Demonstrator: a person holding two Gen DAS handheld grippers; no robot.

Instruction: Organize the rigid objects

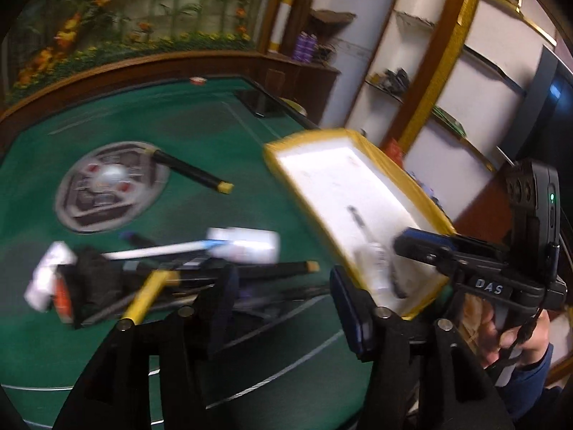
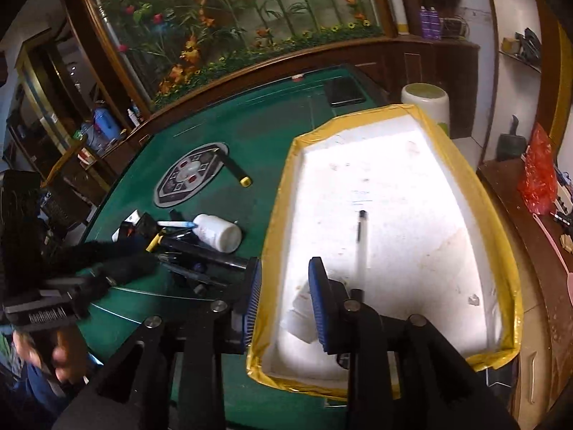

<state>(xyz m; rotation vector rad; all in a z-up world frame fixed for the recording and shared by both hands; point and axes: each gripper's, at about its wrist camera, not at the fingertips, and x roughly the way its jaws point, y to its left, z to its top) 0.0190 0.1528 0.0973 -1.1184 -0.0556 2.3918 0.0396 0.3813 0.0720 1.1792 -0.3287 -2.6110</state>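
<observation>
A white foam tray with yellow taped rim [image 2: 283,193] sits at the right of the green table; it also shows, blurred, in the left wrist view [image 1: 361,143]. A pen [image 2: 361,243] and a small white object [image 2: 299,308] lie inside it. My right gripper [image 2: 284,294] is open, its fingers straddling the tray's left wall. My left gripper [image 1: 283,286] is open and empty, above a pile of pens, a yellow-handled tool [image 1: 150,294] and a white bottle [image 1: 247,243], which the right wrist view also shows [image 2: 218,231].
A round emblem [image 2: 191,173] marks the table's middle, with a black stick with a yellow tip [image 2: 238,173] beside it. A black phone [image 2: 343,91] lies at the far edge. A white bin [image 2: 426,102] stands behind the tray. Shelves and cabinets surround the table.
</observation>
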